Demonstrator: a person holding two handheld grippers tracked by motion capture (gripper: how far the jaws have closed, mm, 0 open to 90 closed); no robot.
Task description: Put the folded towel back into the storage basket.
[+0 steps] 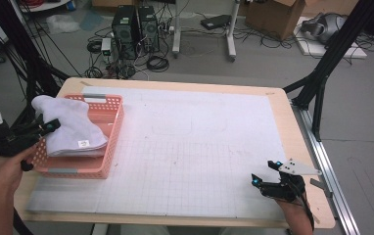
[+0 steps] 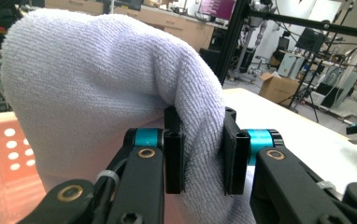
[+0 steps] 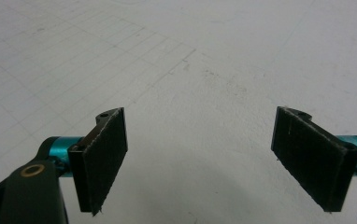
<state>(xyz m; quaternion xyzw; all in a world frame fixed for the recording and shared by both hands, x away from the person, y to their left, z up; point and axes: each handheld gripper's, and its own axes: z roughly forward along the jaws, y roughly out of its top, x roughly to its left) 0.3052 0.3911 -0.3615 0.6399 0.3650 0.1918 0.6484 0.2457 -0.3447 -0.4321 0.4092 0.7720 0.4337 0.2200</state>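
A folded white towel (image 1: pixel 70 128) lies in the pink perforated basket (image 1: pixel 111 142) at the table's left side, its far end bulging up over the rim. My left gripper (image 1: pixel 48 126) reaches in from the left and is shut on a fold of that towel (image 2: pixel 120 84), which is pinched between the two black pads (image 2: pixel 174 161). My right gripper (image 1: pixel 266 172) rests low over the white grid mat near the front right corner. Its jaws stand wide open in the right gripper view, with bare mat (image 3: pixel 195 140) between them.
The white grid mat (image 1: pixel 190 147) covers most of the wooden table (image 1: pixel 283 112). Black frame legs (image 1: pixel 322 73) stand at the right and left rear corners. Computers, cables and cardboard boxes sit on the floor beyond the far edge.
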